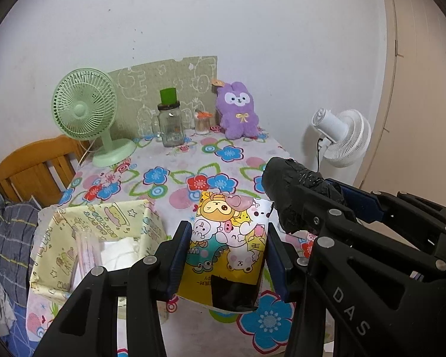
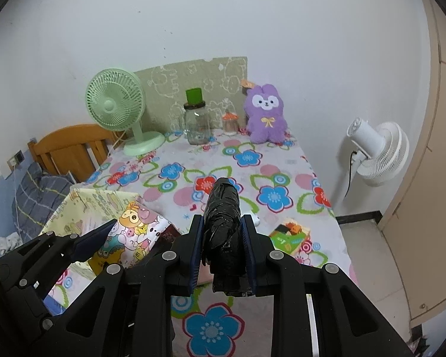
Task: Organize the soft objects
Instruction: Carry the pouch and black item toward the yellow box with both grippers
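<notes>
My left gripper [image 1: 227, 238] is shut on a soft pack [image 1: 230, 232] printed with cartoon animals, held above the flowered tablecloth [image 1: 169, 178]. My right gripper [image 2: 221, 232] is shut on a black roll of plastic bags [image 2: 223, 220], which sticks out past its fingertips. The right gripper and the black roll [image 1: 288, 190] also show at the right of the left wrist view, beside the cartoon pack. In the right wrist view the cartoon pack [image 2: 133, 232] sits at lower left in the left gripper. A pale yellow fabric box [image 1: 98, 238] with white and pink packets inside stands at the table's left.
At the back of the table stand a green fan [image 1: 86, 113], a glass jar [image 1: 171, 125] with a green cup on top, a small container [image 1: 202, 123] and a purple plush rabbit [image 1: 238, 110]. A small colourful box [image 2: 291, 235] lies at the right edge. A white fan [image 2: 377, 151] stands beyond the table; a wooden headboard [image 1: 29, 166] is at left.
</notes>
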`<move>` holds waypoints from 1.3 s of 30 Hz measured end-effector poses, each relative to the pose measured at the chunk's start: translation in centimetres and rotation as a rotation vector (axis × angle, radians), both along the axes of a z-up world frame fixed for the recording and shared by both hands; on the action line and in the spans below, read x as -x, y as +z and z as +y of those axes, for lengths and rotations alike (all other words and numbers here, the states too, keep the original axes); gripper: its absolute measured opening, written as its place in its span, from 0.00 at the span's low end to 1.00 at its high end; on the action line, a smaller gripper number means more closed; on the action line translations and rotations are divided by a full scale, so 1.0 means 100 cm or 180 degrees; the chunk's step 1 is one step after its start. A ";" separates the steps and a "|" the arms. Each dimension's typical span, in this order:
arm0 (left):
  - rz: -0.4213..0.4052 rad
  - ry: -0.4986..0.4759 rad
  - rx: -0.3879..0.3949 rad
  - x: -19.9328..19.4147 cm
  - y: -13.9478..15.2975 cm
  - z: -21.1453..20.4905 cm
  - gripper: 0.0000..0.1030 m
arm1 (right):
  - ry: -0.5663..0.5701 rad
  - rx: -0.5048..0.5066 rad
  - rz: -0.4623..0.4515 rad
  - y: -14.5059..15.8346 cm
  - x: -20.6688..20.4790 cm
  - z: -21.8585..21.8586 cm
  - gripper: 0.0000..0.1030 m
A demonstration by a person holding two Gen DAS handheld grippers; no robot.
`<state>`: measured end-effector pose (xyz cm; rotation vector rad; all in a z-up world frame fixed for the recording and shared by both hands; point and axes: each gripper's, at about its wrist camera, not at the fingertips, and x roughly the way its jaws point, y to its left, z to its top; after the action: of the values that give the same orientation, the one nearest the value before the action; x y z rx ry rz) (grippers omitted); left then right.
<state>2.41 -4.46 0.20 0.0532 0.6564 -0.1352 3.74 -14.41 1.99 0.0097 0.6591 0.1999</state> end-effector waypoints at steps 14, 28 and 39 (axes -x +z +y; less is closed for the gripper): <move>-0.0019 0.0123 0.0050 -0.002 0.011 0.030 0.48 | 0.0106 0.0006 -0.0087 0.015 -0.002 0.030 0.27; -0.0056 0.0332 0.0053 -0.008 0.013 0.074 0.48 | 0.0259 -0.0056 -0.0100 0.018 -0.012 0.073 0.27; -0.0006 0.0533 0.0022 -0.021 0.004 0.114 0.49 | 0.0420 -0.0054 -0.0018 0.009 -0.027 0.112 0.27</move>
<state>4.47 6.90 0.61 -0.0083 0.6557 0.0239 6.43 -3.21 2.89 -0.0181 0.6528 0.3324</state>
